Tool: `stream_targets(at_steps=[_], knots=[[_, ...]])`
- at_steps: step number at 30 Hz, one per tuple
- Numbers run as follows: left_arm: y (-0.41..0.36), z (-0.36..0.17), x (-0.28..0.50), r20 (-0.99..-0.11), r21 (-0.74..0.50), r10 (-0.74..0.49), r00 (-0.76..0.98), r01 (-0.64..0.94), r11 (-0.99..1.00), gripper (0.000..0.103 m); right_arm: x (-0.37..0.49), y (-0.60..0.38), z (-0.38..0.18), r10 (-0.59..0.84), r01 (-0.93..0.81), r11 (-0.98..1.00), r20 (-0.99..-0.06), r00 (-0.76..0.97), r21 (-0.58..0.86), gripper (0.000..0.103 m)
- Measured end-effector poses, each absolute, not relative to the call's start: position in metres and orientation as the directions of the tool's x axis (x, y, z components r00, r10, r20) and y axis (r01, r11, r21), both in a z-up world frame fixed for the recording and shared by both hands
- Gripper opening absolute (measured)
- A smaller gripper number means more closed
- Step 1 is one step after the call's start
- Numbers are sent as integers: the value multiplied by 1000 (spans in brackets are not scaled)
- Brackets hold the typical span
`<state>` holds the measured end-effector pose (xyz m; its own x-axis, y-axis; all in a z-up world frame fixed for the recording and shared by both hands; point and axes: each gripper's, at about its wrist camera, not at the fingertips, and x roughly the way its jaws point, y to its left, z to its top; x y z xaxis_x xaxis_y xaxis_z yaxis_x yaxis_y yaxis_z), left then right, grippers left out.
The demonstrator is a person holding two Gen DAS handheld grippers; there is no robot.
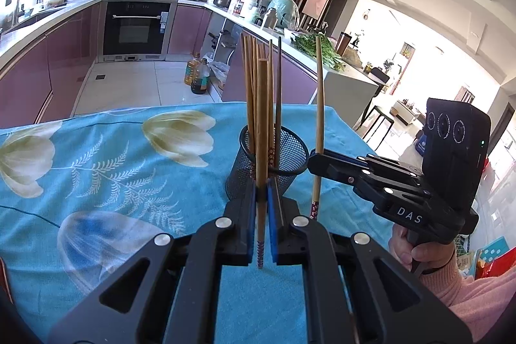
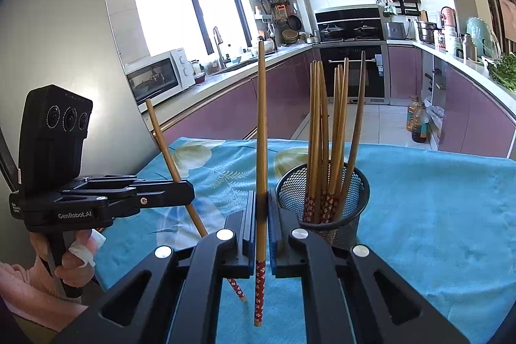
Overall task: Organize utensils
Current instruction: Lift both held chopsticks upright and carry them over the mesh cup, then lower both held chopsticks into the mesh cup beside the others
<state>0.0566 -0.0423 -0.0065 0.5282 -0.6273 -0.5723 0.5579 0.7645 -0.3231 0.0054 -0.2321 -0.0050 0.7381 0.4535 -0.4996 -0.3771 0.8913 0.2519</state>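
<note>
Left wrist view: the left gripper point(image 1: 262, 192) clamps one chopstick point(image 1: 262, 134) at frame centre, before the mesh cup point(image 1: 290, 150) already holding several.

Right wrist view: the right gripper point(image 2: 262, 215) pinches another chopstick point(image 2: 262, 150), left of the cup; both, I judge, remain to be dropped in.

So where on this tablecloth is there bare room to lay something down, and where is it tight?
Bare cloth lies left of the mesh holder, over the flower print of the tablecloth, and right of the holder toward the far edge in the right wrist view. It is crowded just before the holder, where the left tool and right tool each grip a chopstick.
</note>
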Motion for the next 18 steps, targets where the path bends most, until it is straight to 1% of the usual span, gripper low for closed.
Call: stream_targets(at_steps=[18], knots=[[-55,8,67,-559,-302,-645,521,596,744,7,12,-241,14,430,-363,903,-452,782,230,6]])
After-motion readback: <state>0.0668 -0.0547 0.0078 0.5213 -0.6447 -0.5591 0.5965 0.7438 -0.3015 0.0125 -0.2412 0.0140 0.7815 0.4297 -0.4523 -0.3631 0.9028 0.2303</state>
